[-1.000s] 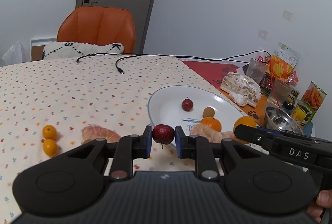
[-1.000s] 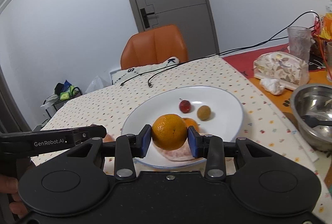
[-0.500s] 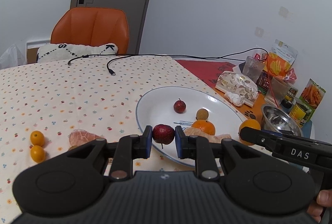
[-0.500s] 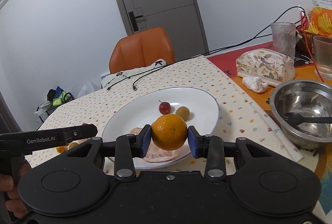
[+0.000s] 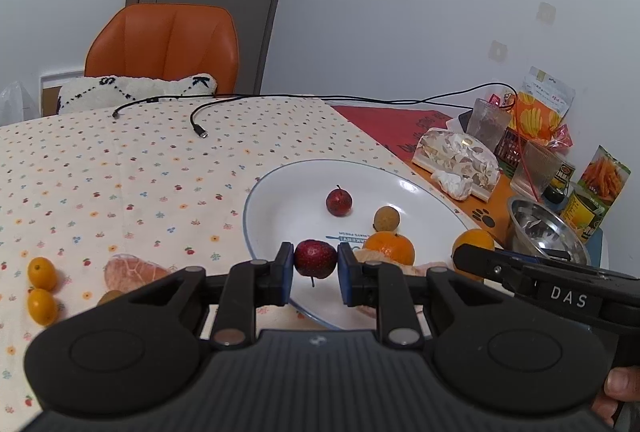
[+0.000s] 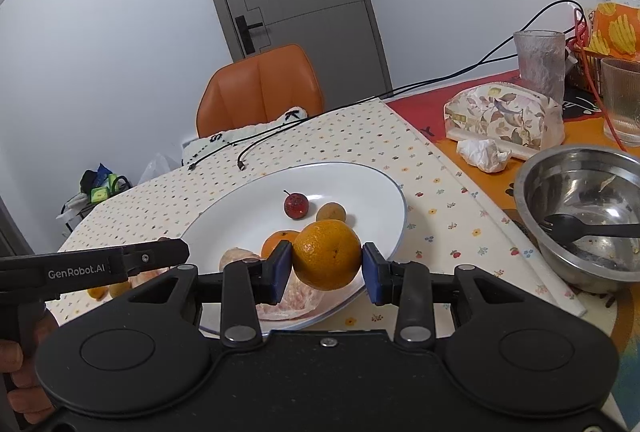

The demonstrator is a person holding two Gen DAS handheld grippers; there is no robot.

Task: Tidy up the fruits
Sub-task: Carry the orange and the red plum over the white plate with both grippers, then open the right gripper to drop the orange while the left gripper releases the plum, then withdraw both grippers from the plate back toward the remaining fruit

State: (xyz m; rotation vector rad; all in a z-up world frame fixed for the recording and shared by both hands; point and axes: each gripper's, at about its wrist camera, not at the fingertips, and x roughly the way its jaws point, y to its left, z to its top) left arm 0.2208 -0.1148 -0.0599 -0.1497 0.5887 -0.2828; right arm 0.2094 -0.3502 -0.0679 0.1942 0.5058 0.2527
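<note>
**Two fruits held over the plate's near rim**

Hidden or unclear: my left gripper's black body covers the near rim of the white round plate with the thin blue edge (image 5: 420,187), and the pale pink peeled citrus piece (image 6: 298,302) on it shows only in part behind my fingers. The printing on the plate's floor is too small to read. A small brownish fruit beside the second peeled piece (image 5: 132,272) on the worktop is mostly cut off.

Left view only: two small oval orange kumquats (image 5: 41,288) lying on the dotted cream tablecloth (image 5: 120,171), well left of the plate. Right view only: a black plastic fork (image 6: 588,230) inside the dull steel bowl (image 6: 560,272).

My left gripper (image 5: 313,270) is clamped on a small dark red, speckled round fruit (image 5: 315,258), stem hanging down. My right gripper (image 6: 326,270) is closed on a dimpled round orange (image 6: 327,255).

On the plate: another red stemmed fruit (image 5: 339,201), a tan rough-skinned round fruit (image 5: 386,218), a glossy mandarin (image 5: 390,248).
</note>
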